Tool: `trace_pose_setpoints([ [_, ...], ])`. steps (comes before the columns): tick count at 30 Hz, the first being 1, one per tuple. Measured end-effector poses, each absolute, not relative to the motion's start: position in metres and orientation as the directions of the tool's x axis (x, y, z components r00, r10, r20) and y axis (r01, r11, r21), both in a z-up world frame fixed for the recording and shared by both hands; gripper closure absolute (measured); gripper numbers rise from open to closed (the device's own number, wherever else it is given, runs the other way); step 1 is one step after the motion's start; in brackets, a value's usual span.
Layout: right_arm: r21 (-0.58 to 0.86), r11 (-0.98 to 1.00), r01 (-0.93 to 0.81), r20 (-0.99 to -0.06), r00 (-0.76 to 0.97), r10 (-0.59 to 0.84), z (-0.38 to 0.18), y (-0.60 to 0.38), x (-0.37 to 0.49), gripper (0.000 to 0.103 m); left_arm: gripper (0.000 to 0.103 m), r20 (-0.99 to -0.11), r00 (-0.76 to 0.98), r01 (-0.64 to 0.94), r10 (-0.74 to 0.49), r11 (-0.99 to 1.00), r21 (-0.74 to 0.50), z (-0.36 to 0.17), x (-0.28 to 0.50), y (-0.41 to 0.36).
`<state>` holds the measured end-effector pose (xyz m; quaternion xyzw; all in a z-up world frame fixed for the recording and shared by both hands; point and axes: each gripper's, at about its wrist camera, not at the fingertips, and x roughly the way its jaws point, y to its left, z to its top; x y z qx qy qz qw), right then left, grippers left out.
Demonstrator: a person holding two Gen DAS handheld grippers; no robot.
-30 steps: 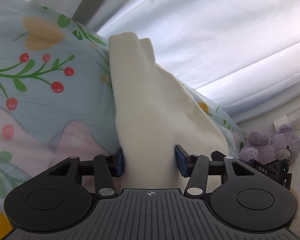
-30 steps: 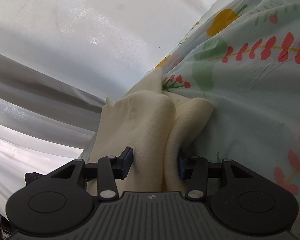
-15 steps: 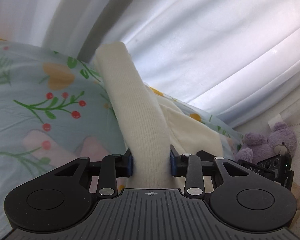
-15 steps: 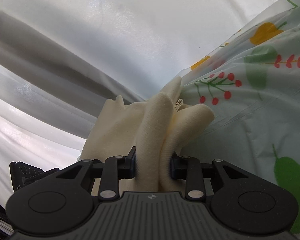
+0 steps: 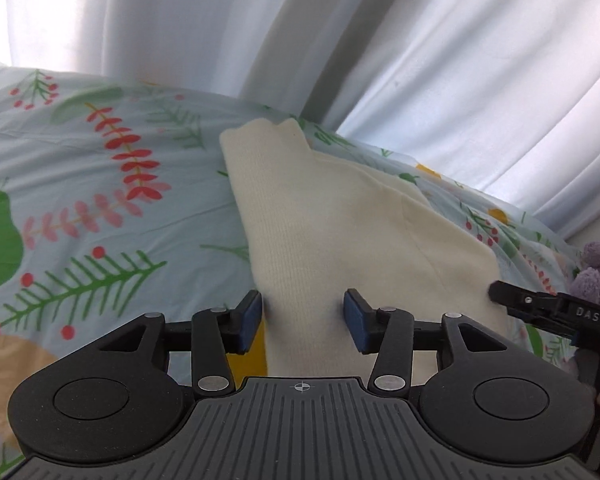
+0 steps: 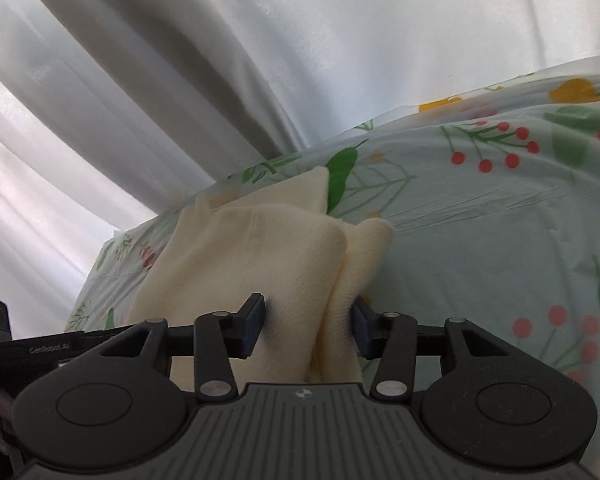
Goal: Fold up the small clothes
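A cream knit garment [image 5: 340, 232] lies on the floral tablecloth [image 5: 100, 208], partly folded. My left gripper [image 5: 303, 322] has its jaws apart, one on each side of the garment's near edge, no longer pinching it. In the right wrist view the same garment [image 6: 260, 256] shows bunched folds. My right gripper [image 6: 308, 326] also has its jaws apart, with the cloth lying loosely between the pads. The right gripper's body shows at the right of the left wrist view [image 5: 556, 312].
White curtains [image 5: 420, 60] hang right behind the table's far edge. A purple plush bear [image 5: 596, 272] sits at the far right. The left gripper's body [image 6: 40, 350] shows at the left of the right wrist view.
Both grippers have lowered the garment onto the cloth and opened their jaws, letting go of it. The garment now lies flatter than before.
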<state>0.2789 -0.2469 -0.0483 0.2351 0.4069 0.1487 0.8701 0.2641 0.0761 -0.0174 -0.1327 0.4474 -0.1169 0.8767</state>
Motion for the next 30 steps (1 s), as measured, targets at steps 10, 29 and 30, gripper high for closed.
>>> trace_pose_setpoints([
  [10, 0.570, 0.810, -0.134, -0.614, 0.586, 0.529, -0.042, -0.243, 0.204, 0.054, 0.048, -0.765, 0.556, 0.079, -0.325, 0.937, -0.341, -0.028, 0.224, 0.067],
  [29, 0.366, 0.925, -0.105, -0.650, 0.682, 0.335, -0.036, -0.227, 0.193, 0.064, 0.040, -0.780, 0.577, 0.049, -0.242, 0.964, -0.263, -0.019, 0.205, 0.076],
  [30, 0.348, 0.932, -0.099, -0.644, 0.698, 0.314, -0.029, -0.227, 0.192, 0.064, 0.040, -0.768, 0.595, 0.038, -0.235, 0.963, -0.266, -0.014, 0.208, 0.078],
])
